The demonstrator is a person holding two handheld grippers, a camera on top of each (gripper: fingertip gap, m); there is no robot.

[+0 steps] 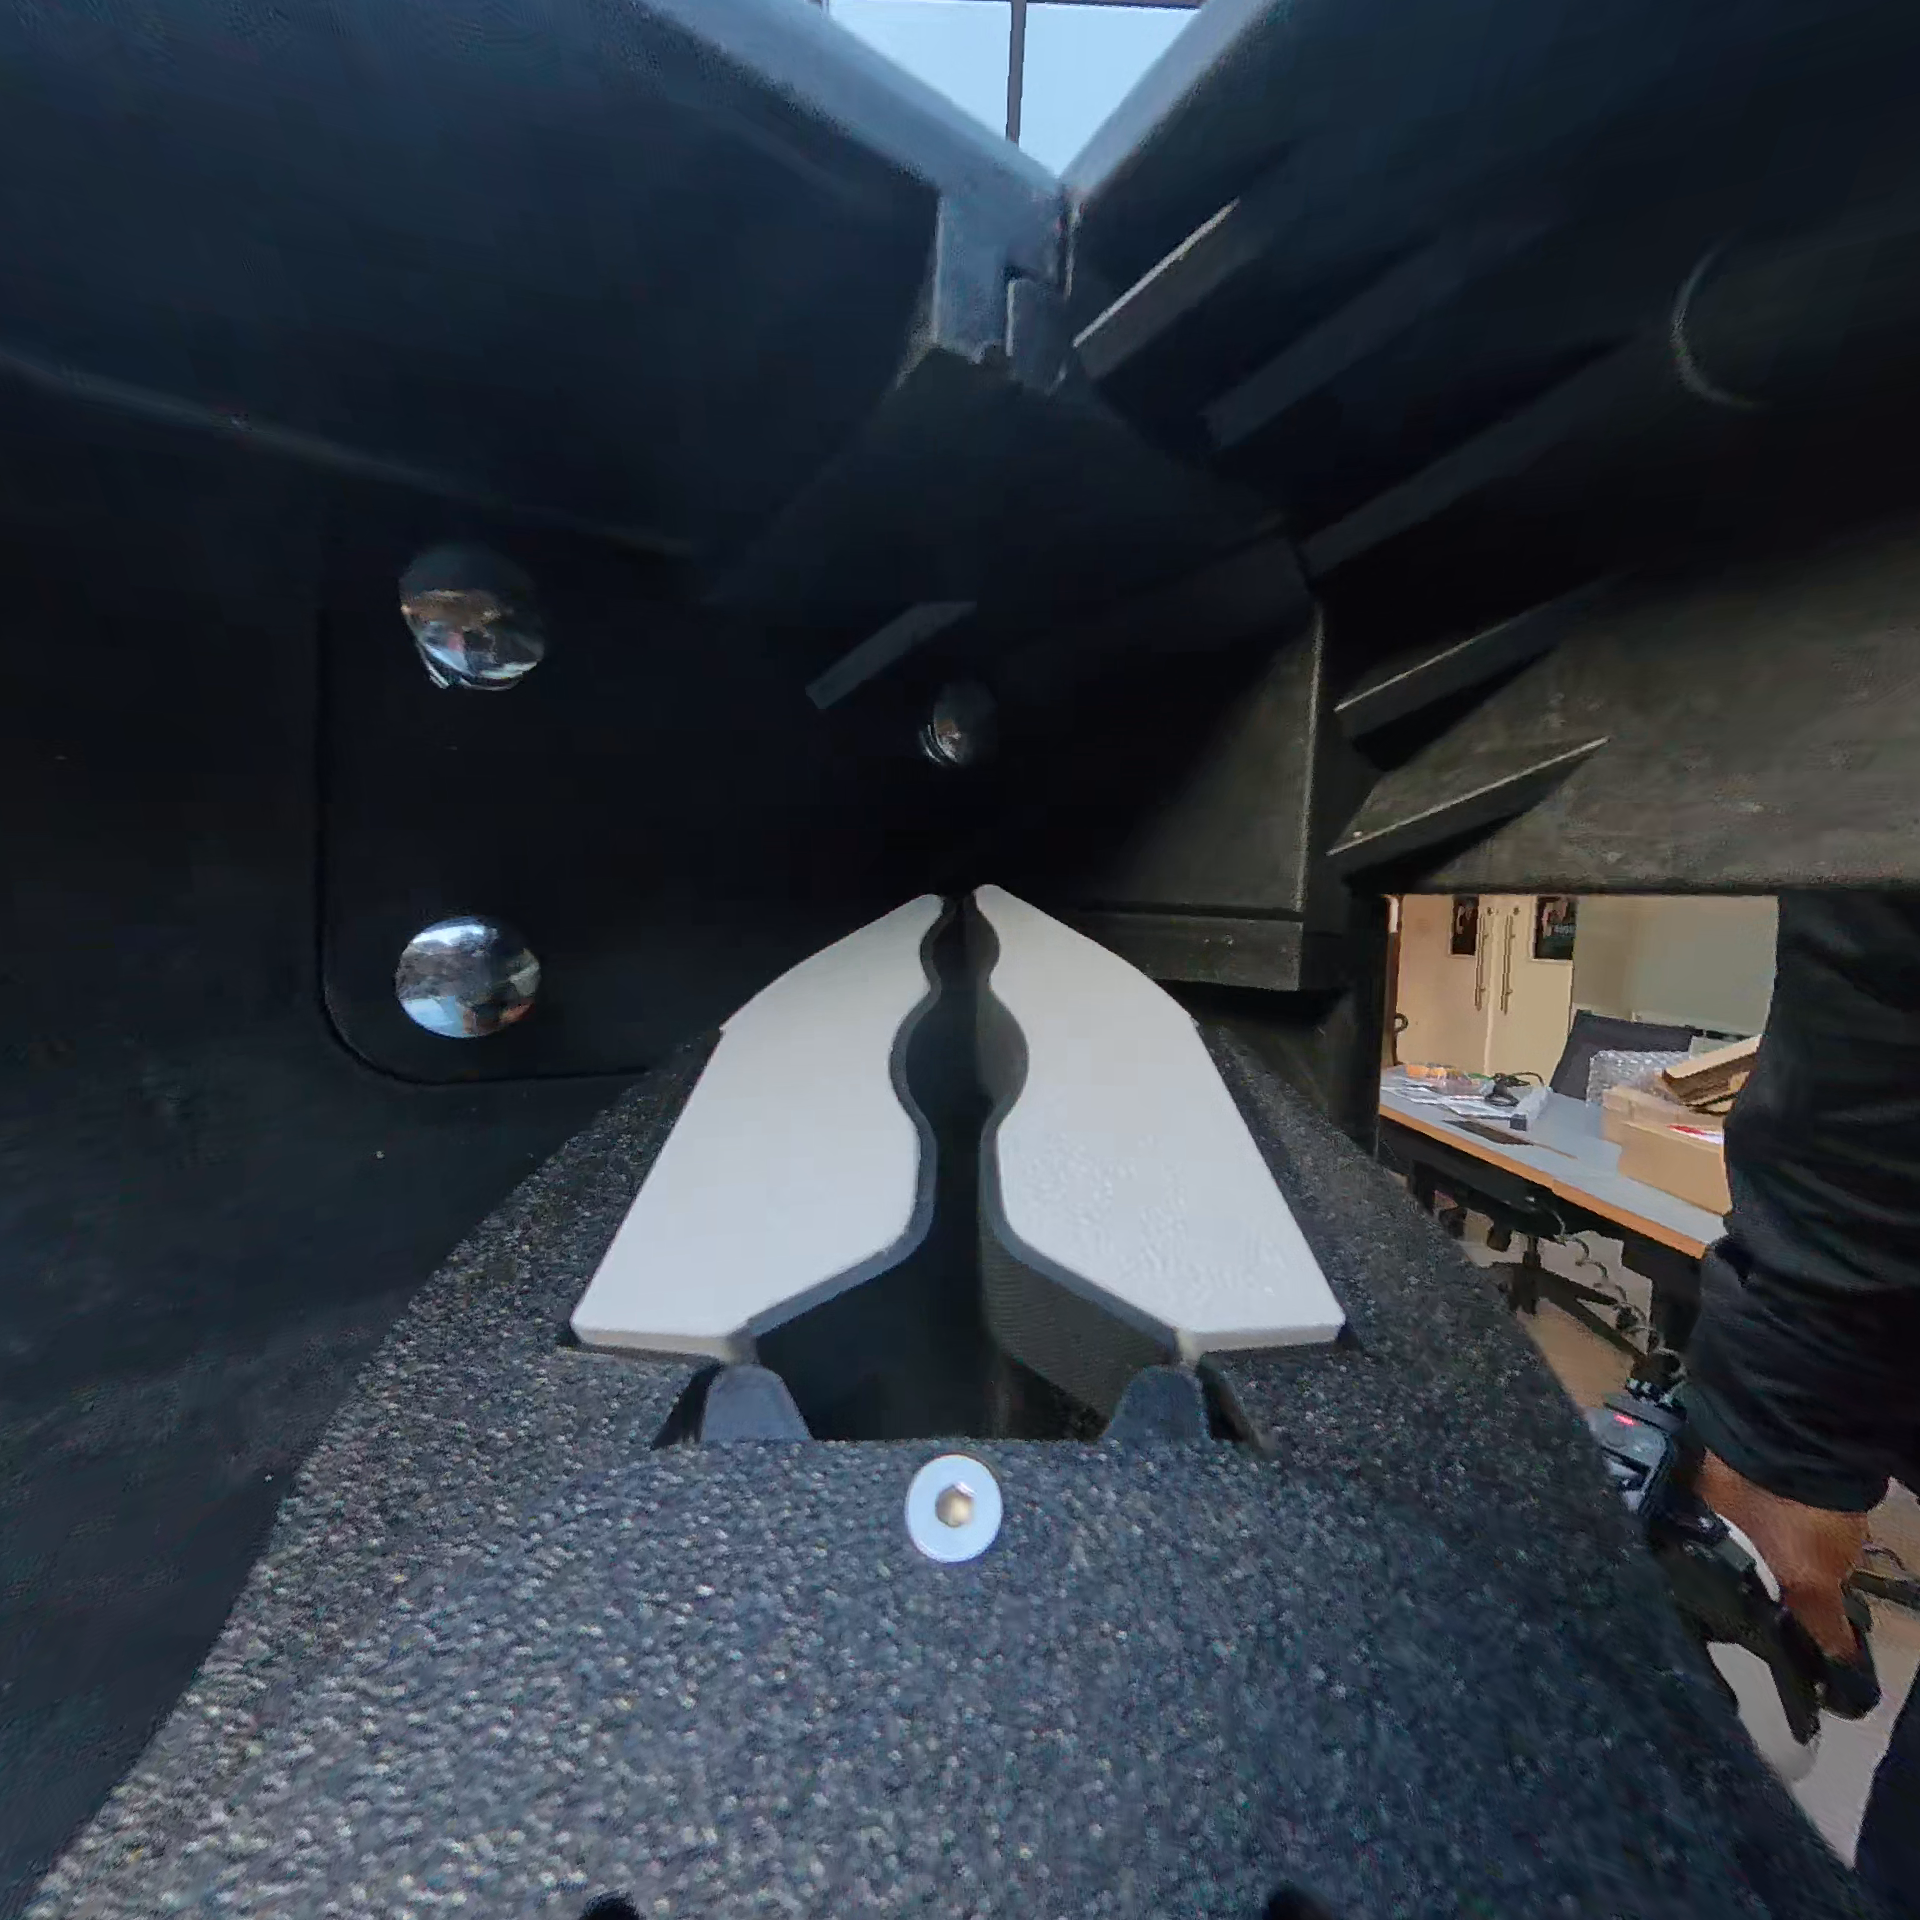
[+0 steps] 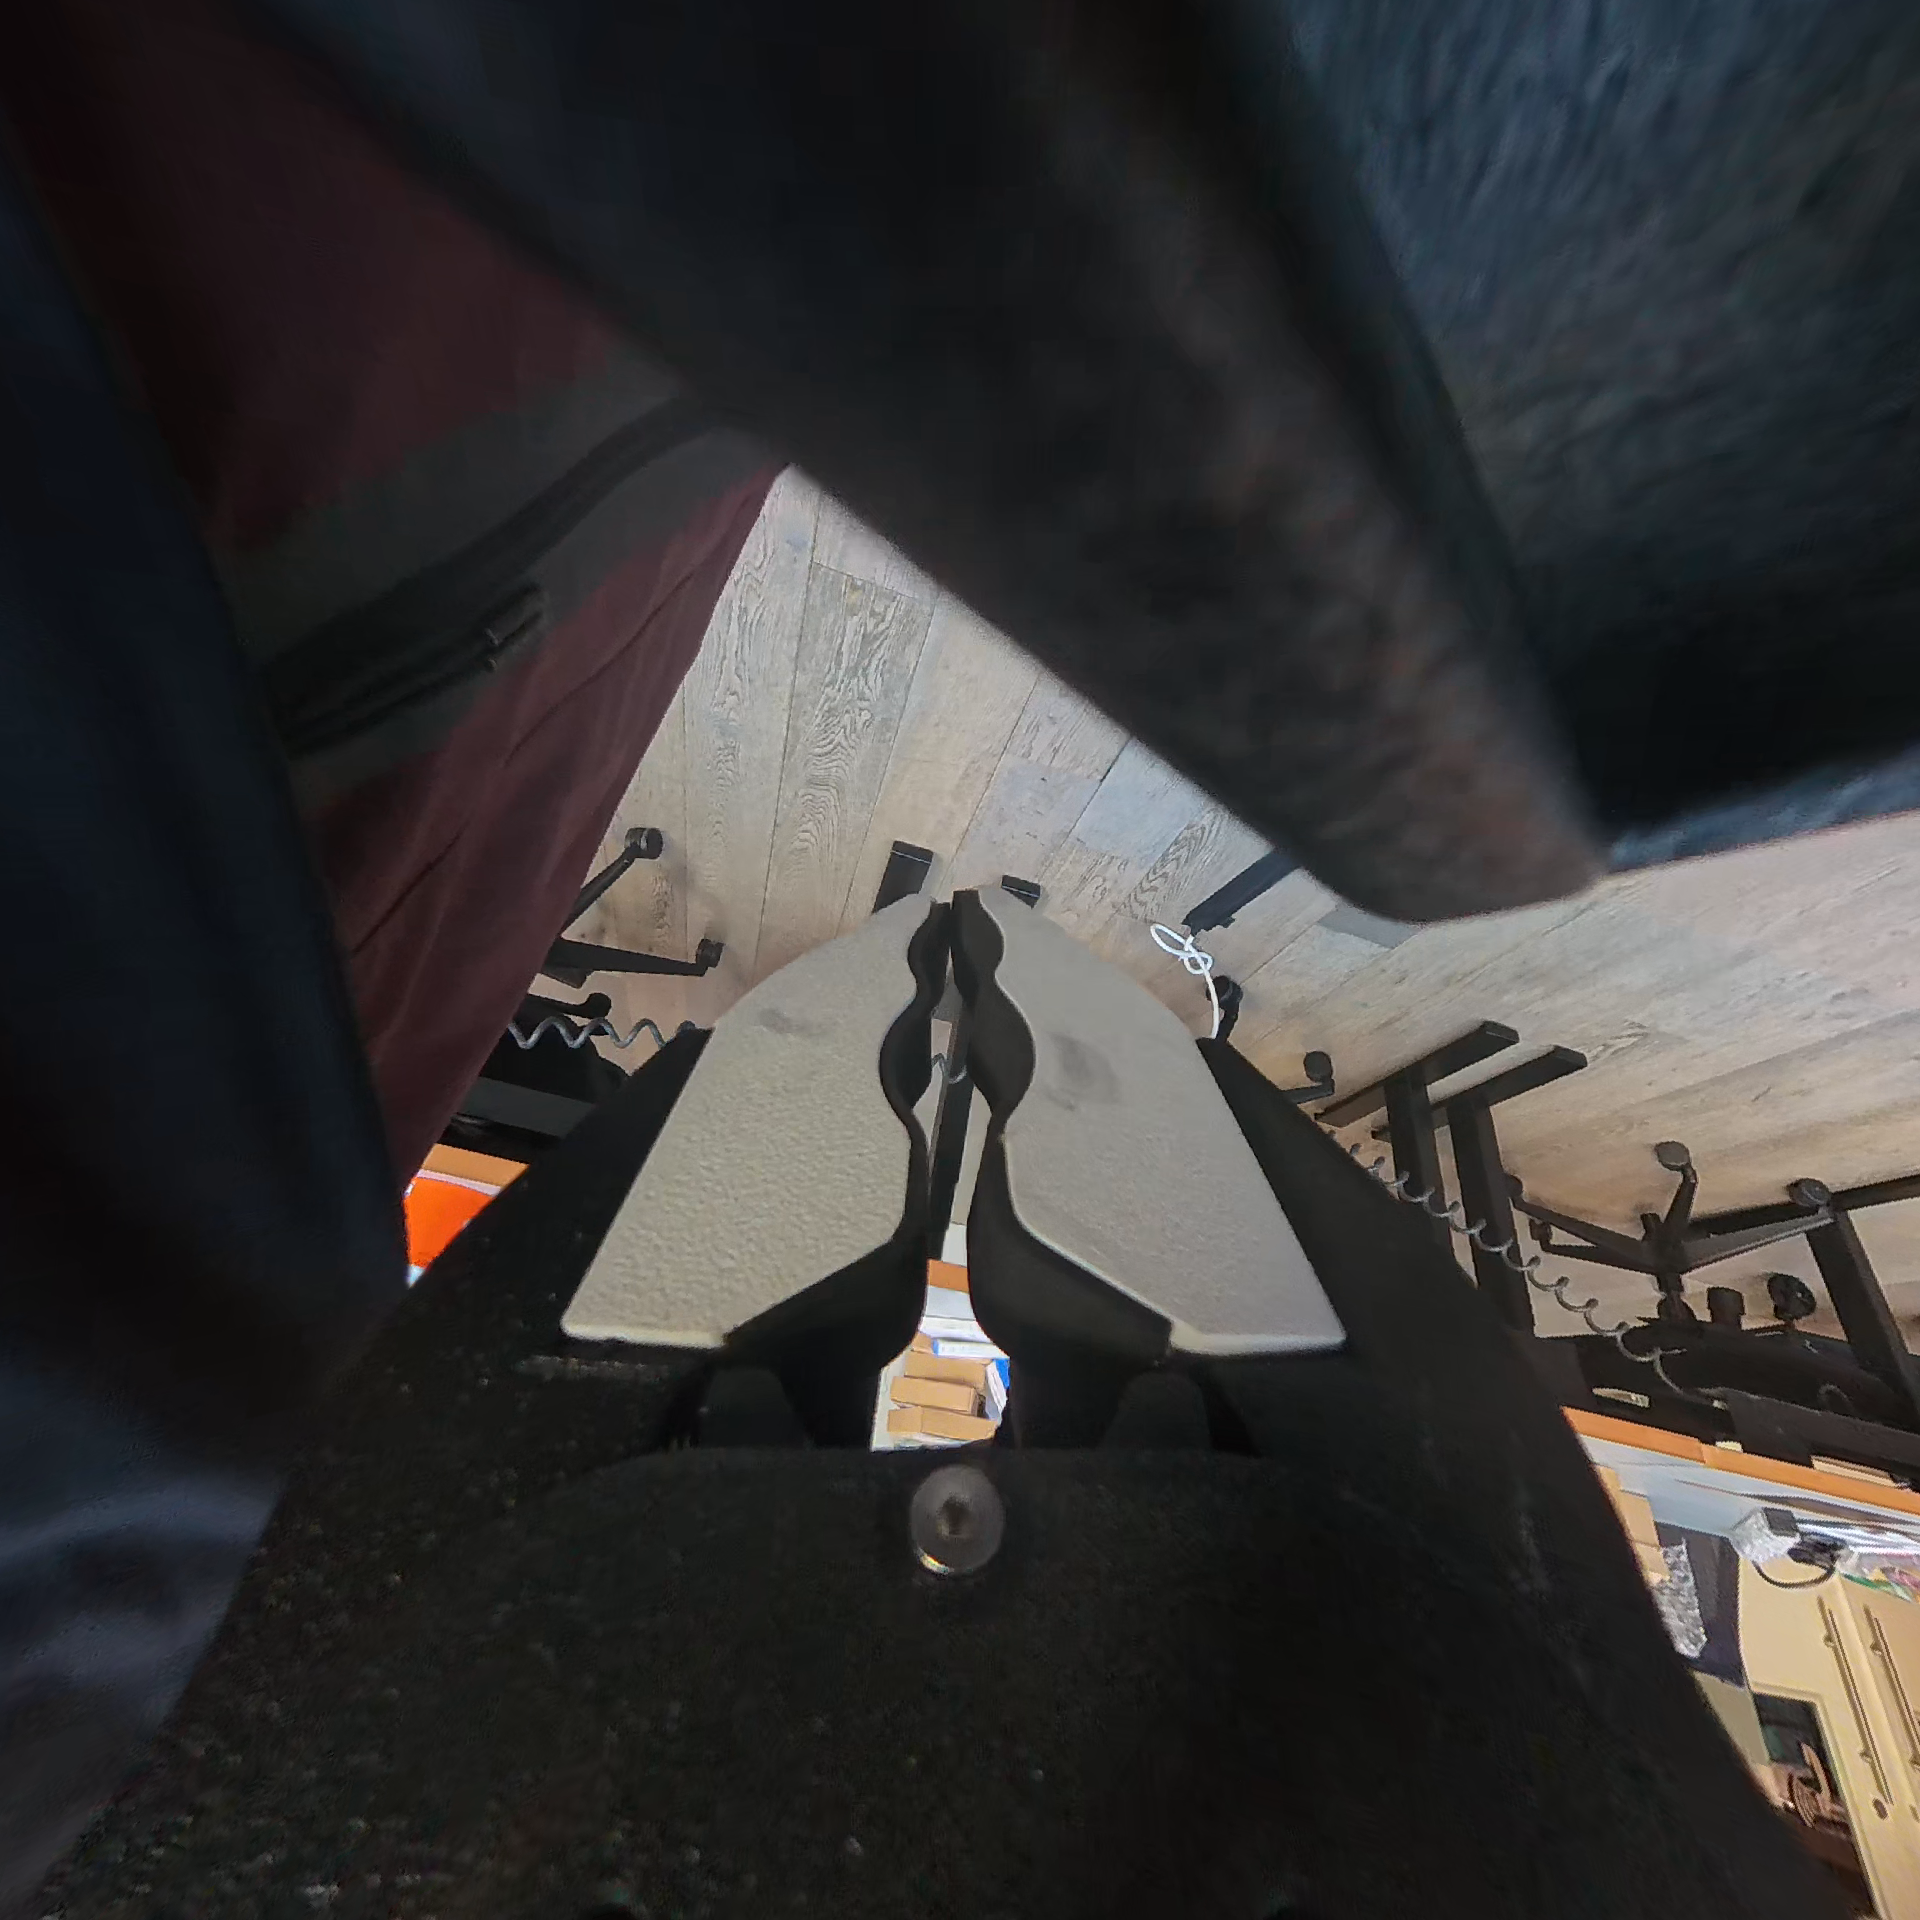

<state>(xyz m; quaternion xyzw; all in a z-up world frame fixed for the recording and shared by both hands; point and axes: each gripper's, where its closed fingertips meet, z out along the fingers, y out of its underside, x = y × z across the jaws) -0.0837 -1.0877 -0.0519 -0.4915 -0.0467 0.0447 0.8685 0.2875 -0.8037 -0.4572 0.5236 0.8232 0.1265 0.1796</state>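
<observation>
My left gripper [image 1: 961,906] is shut with its beige fingertips touching, and it holds nothing. Its tips sit close against a black moulded plastic structure [image 1: 623,364] with ribs and shiny round bolt heads [image 1: 468,977]. A person's hand at the lower right holds another black gripper [image 1: 1766,1631]. My right gripper [image 2: 951,909] is shut and empty. Its view is turned upside down, towards a wooden floor [image 2: 852,707]. Dark blurred clothing [image 2: 1143,416] and maroon fabric [image 2: 499,831] hang close around it.
In the left wrist view, a grey table [image 1: 1538,1153] with cardboard boxes [image 1: 1673,1143] stands beyond the person's black sleeve [image 1: 1829,1195]. In the right wrist view, black chair bases [image 2: 1683,1247], table legs and a coiled cable [image 2: 592,1031] show against the floor, with stacked boxes [image 2: 935,1392] between the fingers. Some 60 cm of space lies between my two pairs of fingers.
</observation>
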